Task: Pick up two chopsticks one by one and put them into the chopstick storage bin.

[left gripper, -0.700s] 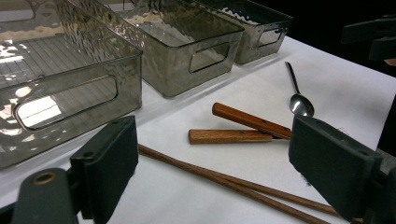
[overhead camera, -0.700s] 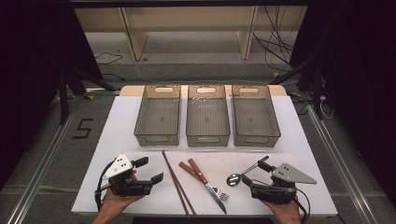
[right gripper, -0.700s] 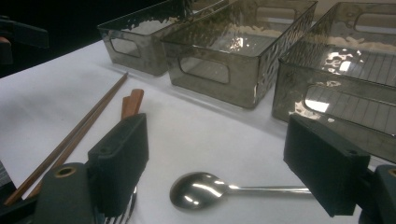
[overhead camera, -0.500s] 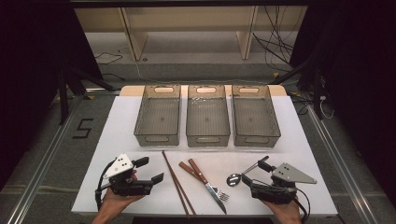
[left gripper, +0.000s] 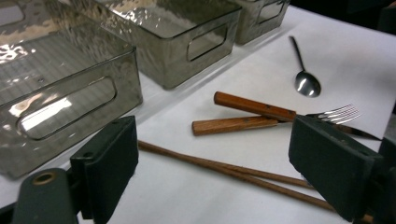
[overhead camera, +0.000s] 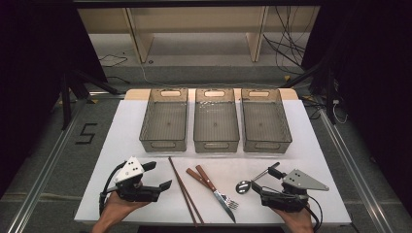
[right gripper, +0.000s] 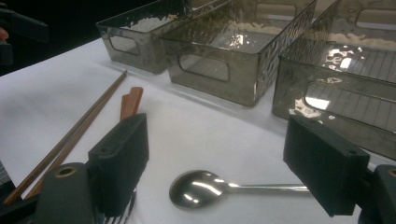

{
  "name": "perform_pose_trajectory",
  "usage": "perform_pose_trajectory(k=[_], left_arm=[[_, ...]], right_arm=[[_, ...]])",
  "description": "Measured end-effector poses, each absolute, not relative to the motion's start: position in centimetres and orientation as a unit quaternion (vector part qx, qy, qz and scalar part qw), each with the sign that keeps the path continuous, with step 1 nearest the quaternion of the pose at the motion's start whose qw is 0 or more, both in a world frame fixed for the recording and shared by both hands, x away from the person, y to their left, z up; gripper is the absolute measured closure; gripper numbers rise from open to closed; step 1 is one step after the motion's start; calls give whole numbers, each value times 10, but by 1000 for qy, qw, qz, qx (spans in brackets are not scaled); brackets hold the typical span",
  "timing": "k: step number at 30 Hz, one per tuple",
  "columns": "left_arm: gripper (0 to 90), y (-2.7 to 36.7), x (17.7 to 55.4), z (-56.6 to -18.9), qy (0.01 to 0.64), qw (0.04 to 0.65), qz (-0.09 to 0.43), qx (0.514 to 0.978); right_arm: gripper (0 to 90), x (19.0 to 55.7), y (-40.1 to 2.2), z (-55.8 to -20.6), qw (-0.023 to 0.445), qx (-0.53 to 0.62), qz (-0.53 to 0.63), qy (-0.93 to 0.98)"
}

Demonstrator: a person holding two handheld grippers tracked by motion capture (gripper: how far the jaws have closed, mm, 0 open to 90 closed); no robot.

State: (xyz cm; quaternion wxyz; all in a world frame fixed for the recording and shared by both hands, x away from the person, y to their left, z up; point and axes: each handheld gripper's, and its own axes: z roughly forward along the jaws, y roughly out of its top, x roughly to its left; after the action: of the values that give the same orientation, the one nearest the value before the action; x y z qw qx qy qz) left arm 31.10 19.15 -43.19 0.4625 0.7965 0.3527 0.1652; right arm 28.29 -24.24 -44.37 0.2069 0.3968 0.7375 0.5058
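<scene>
Both grippers, left [overhead camera: 158,175] and right [overhead camera: 265,178], rest spread and empty at the table's [overhead camera: 121,141] near edge. Spoon [right gripper: 201,188] lies just ahead of the right jaws, chopsticks [left gripper: 224,170] before the left. Judged: pre-grasp; next, advance and close.

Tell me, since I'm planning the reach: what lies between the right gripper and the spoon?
Bare white table; in the high view the spoon lies just beyond the right gripper.

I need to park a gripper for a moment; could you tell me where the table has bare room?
Free: the white table left of the left bin, and right of the right bin. Crowded: between chopsticks and spoon.
</scene>
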Motion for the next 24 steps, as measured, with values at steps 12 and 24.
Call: perform_pose_trajectory(k=[12,24], left_arm=[[161,168,319,-434,442,391,99,801],[180,147,326,-444,511,339,43,789]], right_arm=[[234,283,-241,-444,202,399,503,740],[236,283,-241,-444,200,399,503,740]])
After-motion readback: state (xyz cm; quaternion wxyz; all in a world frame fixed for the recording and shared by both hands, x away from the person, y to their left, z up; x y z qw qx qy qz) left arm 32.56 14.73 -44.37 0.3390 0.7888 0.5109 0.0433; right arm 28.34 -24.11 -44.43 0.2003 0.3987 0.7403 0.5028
